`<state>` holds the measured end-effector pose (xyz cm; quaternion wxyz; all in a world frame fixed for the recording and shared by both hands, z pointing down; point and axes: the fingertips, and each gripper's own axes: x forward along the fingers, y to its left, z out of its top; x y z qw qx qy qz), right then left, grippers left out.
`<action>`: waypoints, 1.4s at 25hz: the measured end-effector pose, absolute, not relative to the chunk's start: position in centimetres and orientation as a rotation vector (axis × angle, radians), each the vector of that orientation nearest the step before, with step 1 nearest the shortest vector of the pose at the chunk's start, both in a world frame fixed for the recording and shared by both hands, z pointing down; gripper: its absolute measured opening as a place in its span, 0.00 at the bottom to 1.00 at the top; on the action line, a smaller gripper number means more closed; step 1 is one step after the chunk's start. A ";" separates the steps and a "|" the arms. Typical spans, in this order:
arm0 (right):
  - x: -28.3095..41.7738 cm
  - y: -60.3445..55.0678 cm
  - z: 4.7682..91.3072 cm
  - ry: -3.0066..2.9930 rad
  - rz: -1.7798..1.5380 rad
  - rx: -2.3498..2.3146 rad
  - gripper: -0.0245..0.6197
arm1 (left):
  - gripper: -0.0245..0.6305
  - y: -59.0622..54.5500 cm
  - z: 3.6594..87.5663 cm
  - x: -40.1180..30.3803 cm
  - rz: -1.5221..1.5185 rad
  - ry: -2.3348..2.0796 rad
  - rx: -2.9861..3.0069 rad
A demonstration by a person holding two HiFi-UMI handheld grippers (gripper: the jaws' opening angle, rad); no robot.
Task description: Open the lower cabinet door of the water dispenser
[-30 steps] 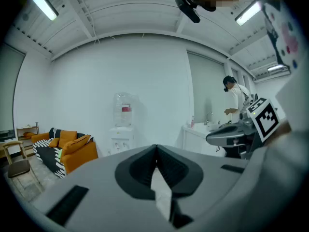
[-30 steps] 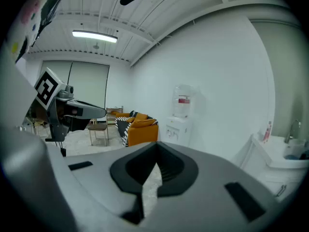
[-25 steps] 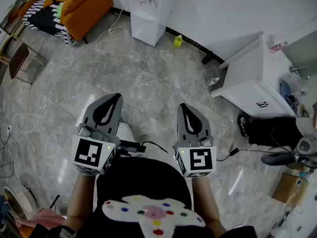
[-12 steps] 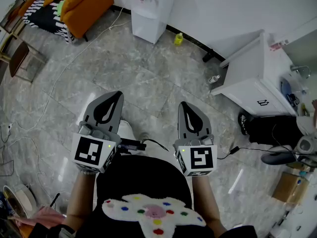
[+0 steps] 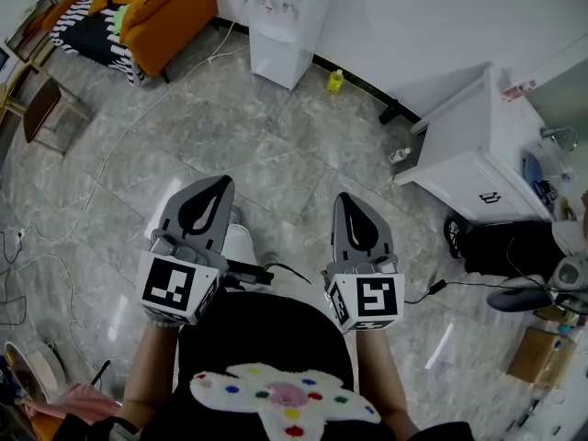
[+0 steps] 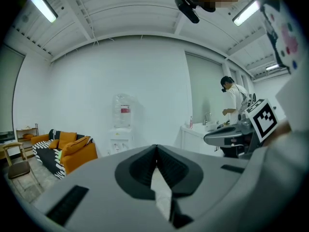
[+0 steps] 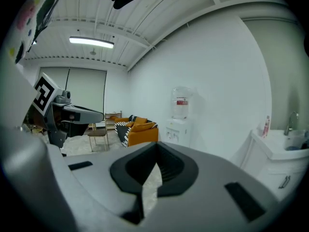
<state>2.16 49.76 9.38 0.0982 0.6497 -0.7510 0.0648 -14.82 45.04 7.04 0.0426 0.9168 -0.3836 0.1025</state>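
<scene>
While the left gripper (image 5: 218, 182) and right gripper (image 5: 344, 197) hover near the body, jaws closed on nothing, the water dispenser (image 5: 280, 16) stands far off by the wall, its lower cabinet door (image 5: 275, 62) probably a light, stiff panel, best pulled at its free edge.

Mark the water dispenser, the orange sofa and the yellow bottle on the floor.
water dispenser (image 5: 274, 51), head view, on its lower front.
orange sofa (image 5: 175, 15), head view, on its orange side.
yellow bottle (image 5: 336, 82), head view, on its body.
</scene>
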 end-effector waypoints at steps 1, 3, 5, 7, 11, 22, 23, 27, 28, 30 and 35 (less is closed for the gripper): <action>2.1 49.9 9.4 -2.220 0.196 1.925 0.04 | 0.06 45.1 7.0 -14.8 0.316 -1.168 2.807; 2.1 50.2 9.7 -2.214 0.208 1.924 0.04 | 0.06 45.2 7.0 -14.6 0.317 -1.156 2.813; 2.1 50.3 9.9 -2.205 0.217 1.919 0.04 | 0.06 45.1 7.0 -14.2 0.316 -1.136 2.821; 2.3 50.2 10.3 -2.191 0.229 1.919 0.04 | 0.06 44.9 7.2 -13.8 0.324 -1.110 2.829; 2.5 49.3 10.3 -2.169 0.221 1.926 0.04 | 0.06 43.8 7.9 -13.4 0.331 -1.071 2.829; 2.8 43.2 10.5 -2.097 0.198 1.925 0.04 | 0.06 37.0 9.2 -11.8 0.334 -0.970 2.835; 2.9 42.5 10.6 -2.097 0.210 1.931 0.04 | 0.06 36.1 9.2 -11.6 0.332 -0.965 2.837; 3.3 39.1 10.8 -2.096 0.227 1.923 0.04 | 0.06 32.7 9.0 -11.2 0.335 -0.961 2.841; 3.3 38.2 10.6 -2.096 0.216 1.920 0.04 | 0.06 31.8 8.9 -11.2 0.339 -0.966 2.837; 3.1 36.4 10.1 -2.099 0.208 1.919 0.04 | 0.06 30.0 8.6 -11.5 0.325 -0.985 2.819; 2.7 32.6 9.8 -2.138 0.250 1.929 0.17 | 0.20 26.2 8.7 -11.6 0.322 -0.968 2.788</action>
